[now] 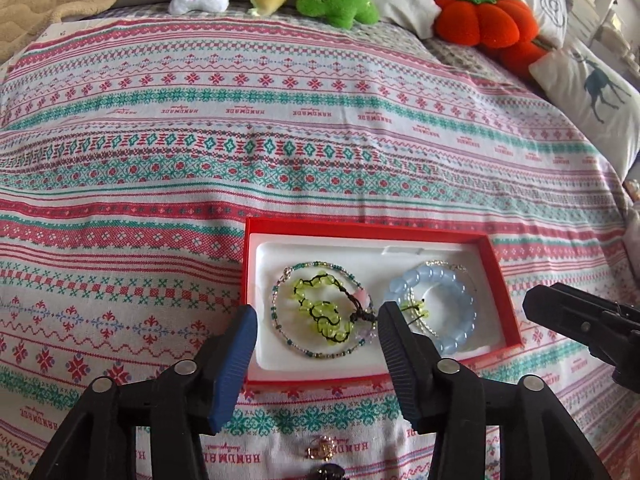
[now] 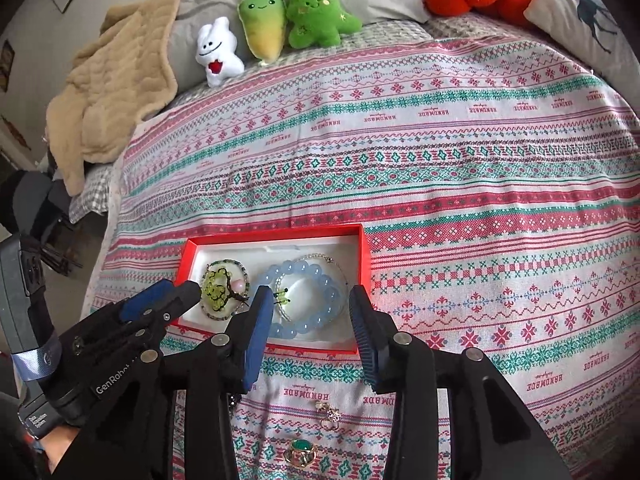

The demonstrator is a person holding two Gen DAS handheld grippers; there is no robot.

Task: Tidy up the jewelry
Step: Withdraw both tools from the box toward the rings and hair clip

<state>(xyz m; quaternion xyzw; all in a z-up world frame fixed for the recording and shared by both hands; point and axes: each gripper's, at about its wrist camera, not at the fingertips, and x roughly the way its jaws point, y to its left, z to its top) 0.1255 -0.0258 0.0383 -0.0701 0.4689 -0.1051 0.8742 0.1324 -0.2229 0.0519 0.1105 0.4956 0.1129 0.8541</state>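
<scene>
A red box with a white liner lies on the patterned bedspread; it also shows in the right wrist view. Inside lie a green beaded bracelet, a thin bead strand and a pale blue bead bracelet. My left gripper is open and empty, just above the box's near edge. My right gripper is open and empty, over the box's near right corner. Small gold rings and a green-stone ring lie on the cloth near me. A gold ring lies below the left gripper.
Plush toys and an orange pumpkin cushion line the far edge of the bed. A beige blanket lies at the far left. A deer pillow sits at the right. The right gripper's tip shows beside the box.
</scene>
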